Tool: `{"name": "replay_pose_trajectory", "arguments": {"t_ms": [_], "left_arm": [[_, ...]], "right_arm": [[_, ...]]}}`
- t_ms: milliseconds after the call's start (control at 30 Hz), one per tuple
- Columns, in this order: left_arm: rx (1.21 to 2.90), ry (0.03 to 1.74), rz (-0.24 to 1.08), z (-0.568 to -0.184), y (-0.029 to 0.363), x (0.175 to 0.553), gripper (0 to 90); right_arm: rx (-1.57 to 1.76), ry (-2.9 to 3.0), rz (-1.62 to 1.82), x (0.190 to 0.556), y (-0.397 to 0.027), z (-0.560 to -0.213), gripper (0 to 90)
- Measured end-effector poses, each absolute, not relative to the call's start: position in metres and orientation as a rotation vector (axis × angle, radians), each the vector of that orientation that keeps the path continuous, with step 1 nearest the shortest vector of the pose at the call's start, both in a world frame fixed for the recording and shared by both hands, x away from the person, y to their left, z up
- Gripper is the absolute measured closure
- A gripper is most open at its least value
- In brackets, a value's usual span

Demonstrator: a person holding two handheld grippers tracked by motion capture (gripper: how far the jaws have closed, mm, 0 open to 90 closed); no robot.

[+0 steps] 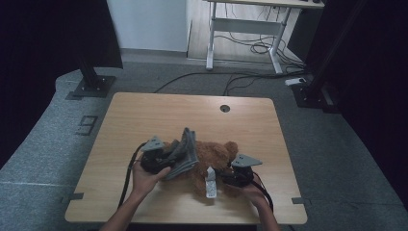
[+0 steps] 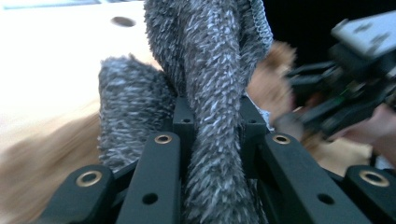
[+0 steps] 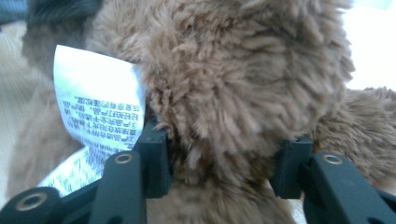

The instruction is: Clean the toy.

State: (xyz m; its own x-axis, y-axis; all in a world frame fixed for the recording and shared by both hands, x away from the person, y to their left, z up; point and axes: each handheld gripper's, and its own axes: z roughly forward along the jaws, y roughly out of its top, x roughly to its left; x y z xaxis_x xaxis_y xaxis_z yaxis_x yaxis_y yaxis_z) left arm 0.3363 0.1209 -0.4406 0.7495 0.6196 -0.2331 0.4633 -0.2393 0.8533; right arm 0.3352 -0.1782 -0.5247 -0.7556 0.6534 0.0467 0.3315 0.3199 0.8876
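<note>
While the left gripper (image 2: pixel 212 140) pinches grey cloth (image 2: pixel 210 70), the right gripper (image 3: pixel 224 163) clamps the teddy bear (image 3: pixel 233 84).

Left hand-held gripper (image 1: pixel 161 161): black body, grey three-cornered plate on top, black cable trailing toward 7 o'clock. Right hand-held gripper (image 1: pixel 230 177): same build, cable toward 5 o'clock. Jaws are matte black bars with brass-ringed screw holes. Forearms bare, no sleeves.
</note>
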Motion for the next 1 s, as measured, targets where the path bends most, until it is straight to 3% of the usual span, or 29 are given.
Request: {"name": "replay_pose_trajectory", "arguments": {"t_ms": [167, 333, 567, 1000], "left_arm": [[1.951, 0.771, 0.174, -0.439, 0.052, 0.345, 74.3], [1.979, 0.797, 0.2, -0.447, 0.035, 0.352, 74.2], [1.936, 0.855, 0.276, -0.447, 0.081, 0.347, 74.2], [1.808, 0.957, 0.317, -0.45, 0.167, 0.333, 74.0]], "right_arm": [[0.833, 2.261, 1.399, 0.332, -0.178, -0.525, 54.3], [0.84, 2.254, 1.39, 0.331, -0.182, -0.526, 57.4], [0.84, 2.249, 1.413, 0.332, -0.187, -0.528, 62.8], [0.844, 2.251, 1.414, 0.332, -0.185, -0.529, 63.1]]}}
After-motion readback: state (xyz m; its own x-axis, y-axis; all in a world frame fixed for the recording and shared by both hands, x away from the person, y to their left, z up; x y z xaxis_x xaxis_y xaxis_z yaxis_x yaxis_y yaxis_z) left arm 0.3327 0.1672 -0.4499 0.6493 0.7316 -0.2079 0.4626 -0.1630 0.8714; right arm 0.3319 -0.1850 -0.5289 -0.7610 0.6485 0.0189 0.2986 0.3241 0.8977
